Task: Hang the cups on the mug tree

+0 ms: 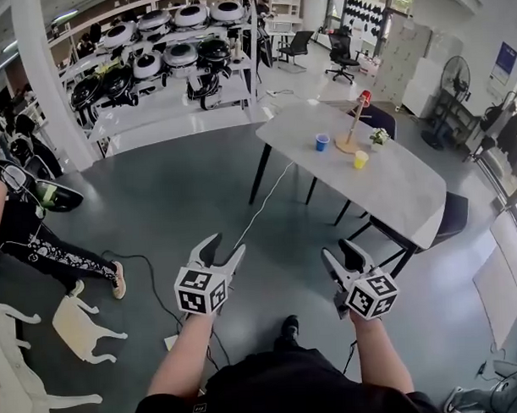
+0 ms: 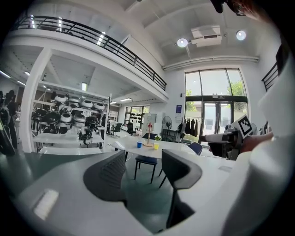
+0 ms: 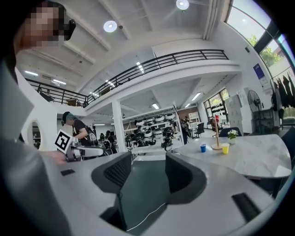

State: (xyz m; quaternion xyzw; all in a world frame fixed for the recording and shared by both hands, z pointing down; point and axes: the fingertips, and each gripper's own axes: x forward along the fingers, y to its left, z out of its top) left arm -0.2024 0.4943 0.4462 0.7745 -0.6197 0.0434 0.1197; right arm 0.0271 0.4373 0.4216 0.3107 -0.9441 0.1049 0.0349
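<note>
Both grippers are up in front of me, nothing in either. Left gripper (image 1: 226,245) at 7 o'clock of the head view, jaws roughly half apart, only floor btwn them. Right gripper (image 1: 340,251) at 4 o'clock, same spread, also empty.

Bench (image 1: 393,188) sits well off at 2 o'clock, not within reach. On it: mug tree (image 1: 352,126), blue cup (image 1: 322,142) at its 9 o'clock, yellow cup (image 1: 360,159) at its 5, both just beside the base. Red blob (image 1: 366,97) on top of the tree is prob a cup already hung, but it's too small to be sure.

Step in hand, as I read it: the approach. Best to walk up square to the bench's near long edge w/ jaws left apart. Stop w/ the tree dead ahead so each gripper gets a cup on its own side. Mind the cable (image 1: 267,197) on the floor.
</note>
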